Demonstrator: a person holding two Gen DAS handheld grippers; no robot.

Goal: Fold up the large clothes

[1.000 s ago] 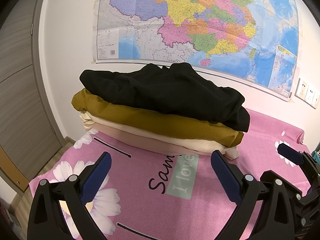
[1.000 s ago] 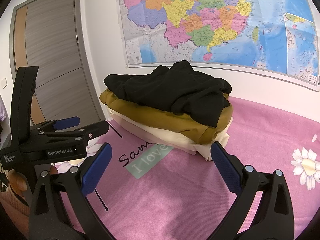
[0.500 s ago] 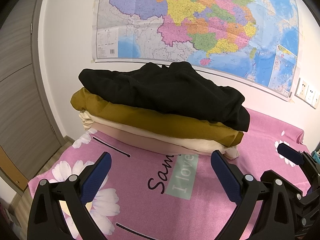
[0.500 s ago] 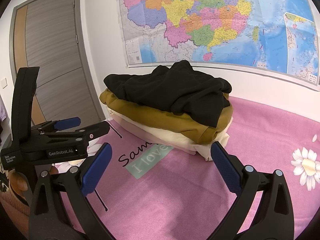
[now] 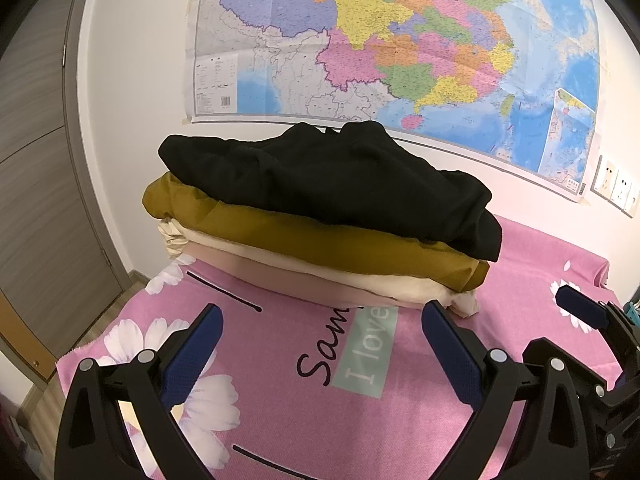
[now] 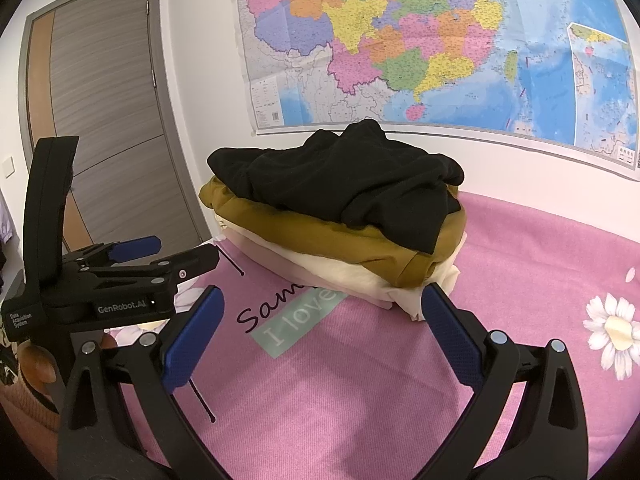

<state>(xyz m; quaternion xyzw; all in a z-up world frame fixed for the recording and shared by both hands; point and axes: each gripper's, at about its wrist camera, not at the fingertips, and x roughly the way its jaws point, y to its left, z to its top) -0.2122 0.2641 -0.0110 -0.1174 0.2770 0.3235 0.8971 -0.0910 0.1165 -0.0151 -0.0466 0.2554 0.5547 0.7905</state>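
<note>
- A loosely bundled black garment point(image 5: 332, 184) is lying atop a stack of folded mustard, cream and beige cloths point(image 5: 320, 260), sitting mid-frame on a pink flower-printed bedspread point(image 5: 400, 420) against a white wall with a coloured map point(image 5: 400, 40).
- The left gripper point(image 5: 320, 344) and the right gripper point(image 6: 322, 324) are both hovering short of the stack, fingers spread wide, holding nothing.
- The stack is lying straight ahead of both; neither gripper looks clearly nearer.
- Its long axis is running across the frame, upper left to lower right in the left wrist view; the black garment's drooping edge is pointing lower right.
</note>
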